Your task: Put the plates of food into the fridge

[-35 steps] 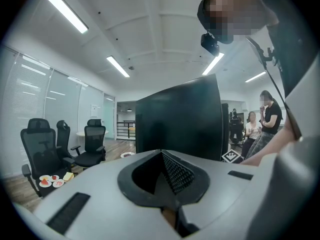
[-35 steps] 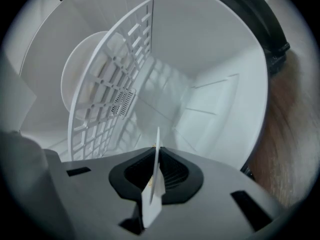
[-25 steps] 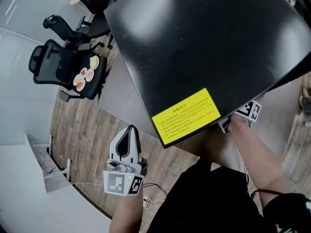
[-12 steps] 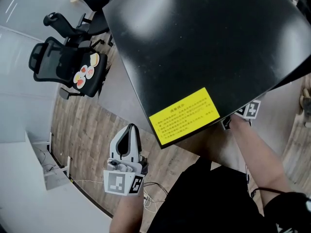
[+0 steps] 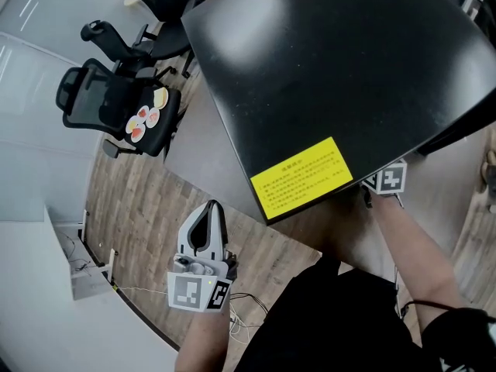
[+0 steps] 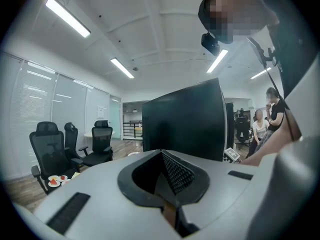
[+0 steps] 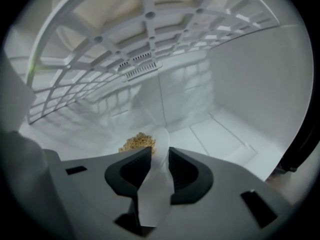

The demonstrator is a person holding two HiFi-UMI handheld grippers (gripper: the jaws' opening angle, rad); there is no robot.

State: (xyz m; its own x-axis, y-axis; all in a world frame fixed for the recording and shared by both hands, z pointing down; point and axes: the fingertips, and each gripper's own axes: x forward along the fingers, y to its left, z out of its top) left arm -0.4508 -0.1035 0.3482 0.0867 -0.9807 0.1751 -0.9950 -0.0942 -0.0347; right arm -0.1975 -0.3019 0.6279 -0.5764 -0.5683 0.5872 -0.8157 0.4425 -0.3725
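Observation:
My right gripper (image 7: 161,160) reaches inside the white fridge, its jaws opening. Between its pads stands the white rim of a plate (image 7: 154,194) with brownish food (image 7: 137,142) on it, resting on the fridge floor. In the head view only that gripper's marker cube (image 5: 390,179) shows, under the edge of the black fridge (image 5: 333,68). My left gripper (image 5: 209,206) hangs shut and empty over the wooden floor, apart from the fridge. More plates of food (image 5: 144,121) lie on a black office chair (image 5: 97,99); the left gripper view shows those plates (image 6: 56,180) far left.
A wire shelf (image 7: 125,49) spans the fridge just above the plate. A yellow label (image 5: 302,180) is on the fridge top. Other office chairs (image 5: 147,41) stand behind the first. A white ledge with cables (image 5: 85,273) runs along the left. People stand beyond the fridge (image 6: 260,129).
The head view has shifted slightly to the right. The right gripper's marker cube stays at the fridge's edge, and the left gripper has not moved.

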